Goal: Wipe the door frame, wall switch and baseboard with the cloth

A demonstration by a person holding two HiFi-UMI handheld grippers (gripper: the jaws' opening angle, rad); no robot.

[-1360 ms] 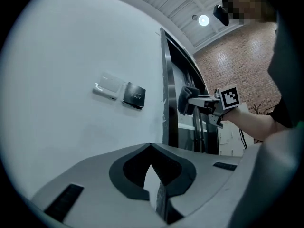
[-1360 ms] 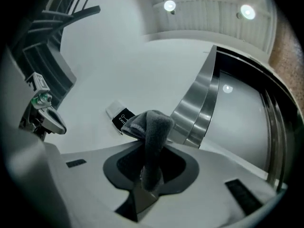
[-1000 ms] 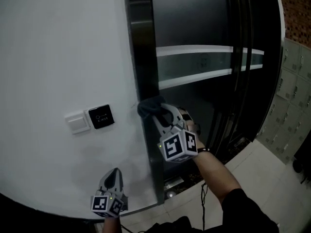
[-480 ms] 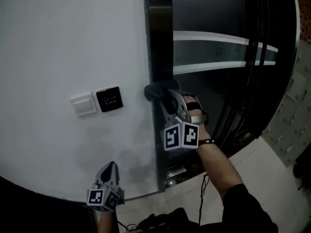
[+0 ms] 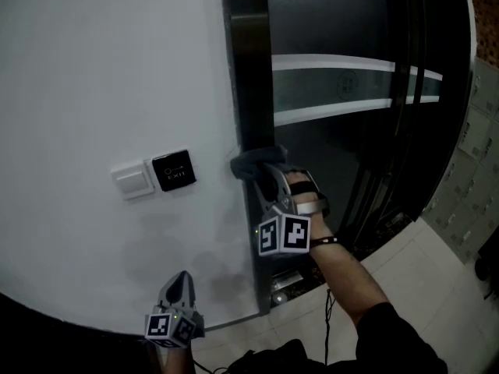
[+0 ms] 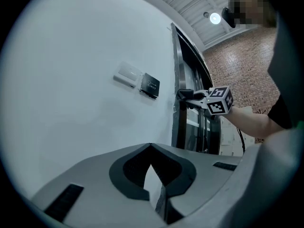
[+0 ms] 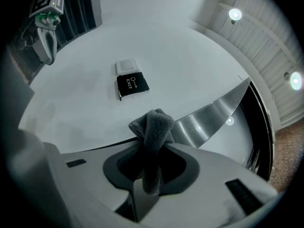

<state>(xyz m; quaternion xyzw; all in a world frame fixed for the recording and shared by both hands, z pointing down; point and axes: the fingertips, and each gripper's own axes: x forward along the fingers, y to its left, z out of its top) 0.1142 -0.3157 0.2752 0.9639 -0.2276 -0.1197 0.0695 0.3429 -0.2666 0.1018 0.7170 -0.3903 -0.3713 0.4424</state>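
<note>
Right gripper (image 5: 263,174) raised, clamped, left gripper (image 5: 184,276) low, closed

Grey cloth (image 7: 153,127) in grip of right tool (image 7: 149,161), beside shiny door frame (image 7: 214,114), black exit switch (image 7: 132,85) beyond.

Black exit plate (image 5: 173,171) on white wall (image 5: 93,68); striped glass door (image 5: 335,146); lockers (image 5: 466,201) beyond pale floor (image 5: 413,287).
</note>
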